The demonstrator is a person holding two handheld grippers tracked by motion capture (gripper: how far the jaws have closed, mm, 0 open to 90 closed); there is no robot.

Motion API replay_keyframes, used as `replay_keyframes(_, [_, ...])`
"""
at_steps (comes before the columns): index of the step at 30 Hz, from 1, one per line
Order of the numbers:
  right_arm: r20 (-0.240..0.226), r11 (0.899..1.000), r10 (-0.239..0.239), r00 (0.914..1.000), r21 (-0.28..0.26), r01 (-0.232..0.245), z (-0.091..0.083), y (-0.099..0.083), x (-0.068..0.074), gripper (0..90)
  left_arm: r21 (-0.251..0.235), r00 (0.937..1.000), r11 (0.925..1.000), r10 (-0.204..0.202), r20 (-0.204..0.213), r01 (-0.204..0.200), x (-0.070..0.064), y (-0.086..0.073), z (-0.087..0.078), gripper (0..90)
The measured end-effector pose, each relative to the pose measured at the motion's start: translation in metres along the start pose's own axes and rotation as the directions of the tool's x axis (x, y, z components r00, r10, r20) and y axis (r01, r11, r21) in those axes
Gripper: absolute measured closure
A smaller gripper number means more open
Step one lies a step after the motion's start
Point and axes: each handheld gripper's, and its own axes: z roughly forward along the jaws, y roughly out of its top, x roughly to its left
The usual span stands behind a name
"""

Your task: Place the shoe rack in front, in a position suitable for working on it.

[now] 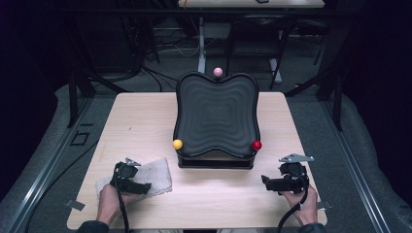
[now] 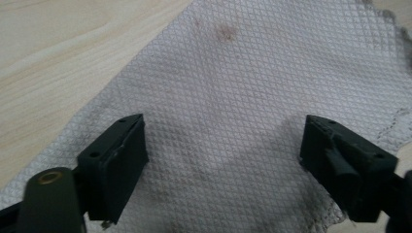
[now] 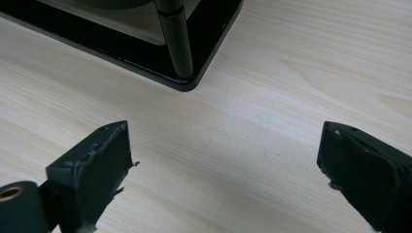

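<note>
Directly under the left tongs [image 1: 130, 178] lies a white cloth [image 1: 155, 174], spread flat on the desk [image 1: 218, 204] and running out from beneath the jaws toward the black tray [image 1: 216, 116] ahead. In the left gripper view the cloth [image 2: 233, 97] passes between and beyond both jaws, its quilted weave marked with a few faint stains. Its long side appears to run slantwise across the tongs' line of reach, with a frayed edge off to the right. The left tongs stand wide open, gripping nothing; whether the jaw tips touch the fabric cannot be told, though they hang very close above it.

The right tongs [image 1: 285, 180] sit well apart from the cloth, on the far side of the desk, and are also wide open and empty. In the right gripper view they [image 3: 223, 165] face bare wood, with a corner of the tray's base [image 3: 184, 77] ahead and to the left.

The left hand is plainly the nearer one, so the pick-up likely falls to it: lowering and closing on a fold of cloth.
</note>
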Motion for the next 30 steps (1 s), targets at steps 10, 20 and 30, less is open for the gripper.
replay_keyframes(10, [0.015,1.0,-0.027,0.9995,-0.01,0.027,0.003,0.0,0.003,13.6,-0.051,0.9981,0.9973,-0.054,-0.029,0.052,0.006,-0.006,-0.008,76.8])
replay_keyframes(20, [0.011,0.999,-0.043,0.999,-0.002,0.043,0.005,0.005,0.005,13.8,-0.176,0.9863,0.977,-0.138,-0.091,0.12,0.022,-0.009,-0.039,83.8])
replay_keyframes(30, [0.015,0.998,-0.053,0.9985,-0.025,0.053,0.003,0.012,0.005,13.8,-0.24,0.9404,0.9421,-0.282,-0.19,0.234,0.062,-0.023,-0.057,83.7])
